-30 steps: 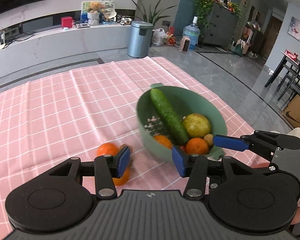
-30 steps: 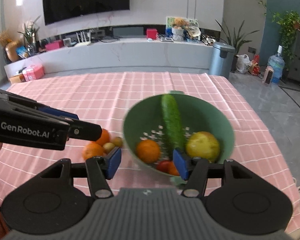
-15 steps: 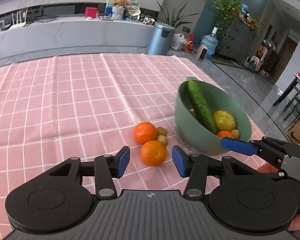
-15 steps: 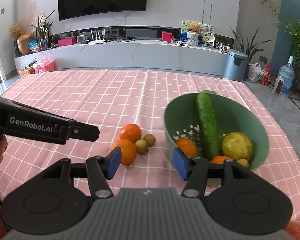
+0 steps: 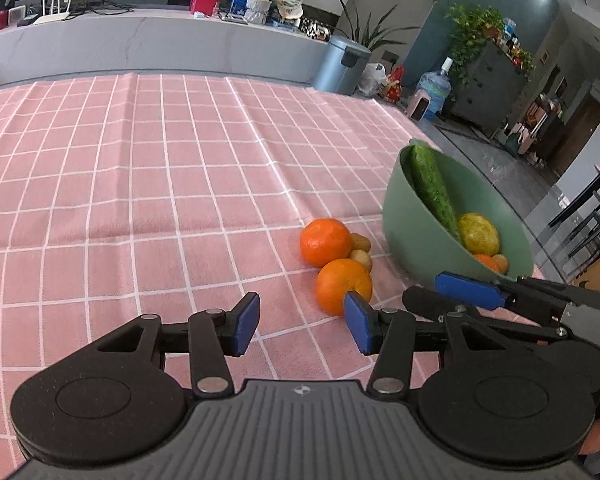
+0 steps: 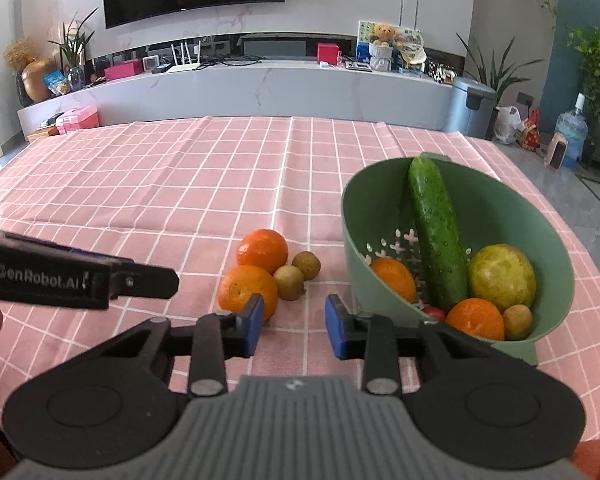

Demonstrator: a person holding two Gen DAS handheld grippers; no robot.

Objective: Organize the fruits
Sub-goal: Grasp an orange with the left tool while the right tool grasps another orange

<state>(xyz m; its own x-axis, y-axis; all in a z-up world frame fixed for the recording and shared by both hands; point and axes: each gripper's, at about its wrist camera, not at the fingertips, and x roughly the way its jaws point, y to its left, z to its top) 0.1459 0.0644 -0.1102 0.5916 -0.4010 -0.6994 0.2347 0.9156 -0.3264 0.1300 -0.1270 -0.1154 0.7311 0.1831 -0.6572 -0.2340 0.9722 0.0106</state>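
Two oranges (image 6: 247, 292) (image 6: 263, 251) and two small brown fruits (image 6: 288, 282) (image 6: 306, 265) lie together on the pink checked cloth (image 6: 180, 200). A green colander bowl (image 6: 500, 208) to their right holds a cucumber (image 6: 436, 236), a yellow-green fruit (image 6: 502, 276), two oranges (image 6: 475, 318) and a small brown fruit. My right gripper (image 6: 294, 330) is open and empty just in front of the loose fruits. My left gripper (image 5: 302, 326) is open and empty, its right pad in front of the near orange (image 5: 342, 284). The bowl also shows in the left wrist view (image 5: 416, 232).
The table's right edge runs just beyond the bowl. The cloth stretches far to the left and back. A grey counter (image 6: 260, 92), a bin (image 6: 470, 108) and a water bottle (image 6: 570, 130) stand in the room behind the table.
Both grippers have pulled back and swung left, away from the bowl. The loose oranges and small fruits now sit in front of the fingers. Both stayed open.
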